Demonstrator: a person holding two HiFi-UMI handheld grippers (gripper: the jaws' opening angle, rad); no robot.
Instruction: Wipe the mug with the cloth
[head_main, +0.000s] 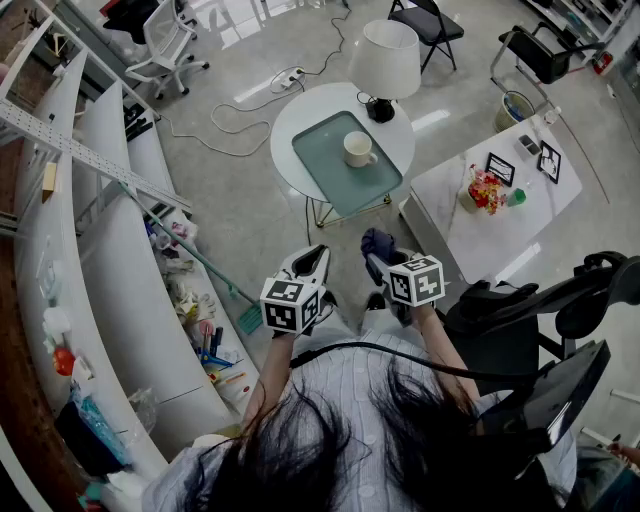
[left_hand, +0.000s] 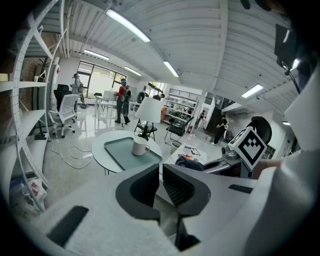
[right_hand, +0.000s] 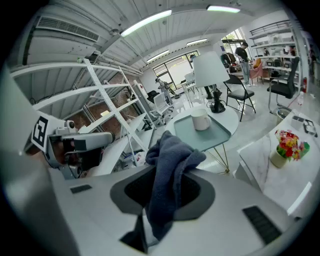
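Well short of the counter (head_main: 290, 125), wiping not yet begun

White mug (head_main: 357, 149) sat untouched on the tray (head_main: 325, 165) on the round counter, well apart from both tools; right tool (right_hand: 162, 192) clamped the dark blue cloth (right_hand: 167, 160), left tool (left_hand: 160, 185) was nearly closed and empty, both held low near the person's body.

The left tool (left_hand: 159, 172) is seen with its jaws drawn almost together, only a thin slit left between them and nothing held. Beyond it, a white mug (left_hand: 140, 146) is set on a grey-green tray (left_hand: 118, 152) on the round tabletop (left_hand: 100, 145), with a white-shaded lamp (left_hand: 148, 111) behind the mug. Right of the mug, the right tool (left_hand: 200, 164) is seen with a dark blue cloth (left_hand: 187, 162) at its tip.
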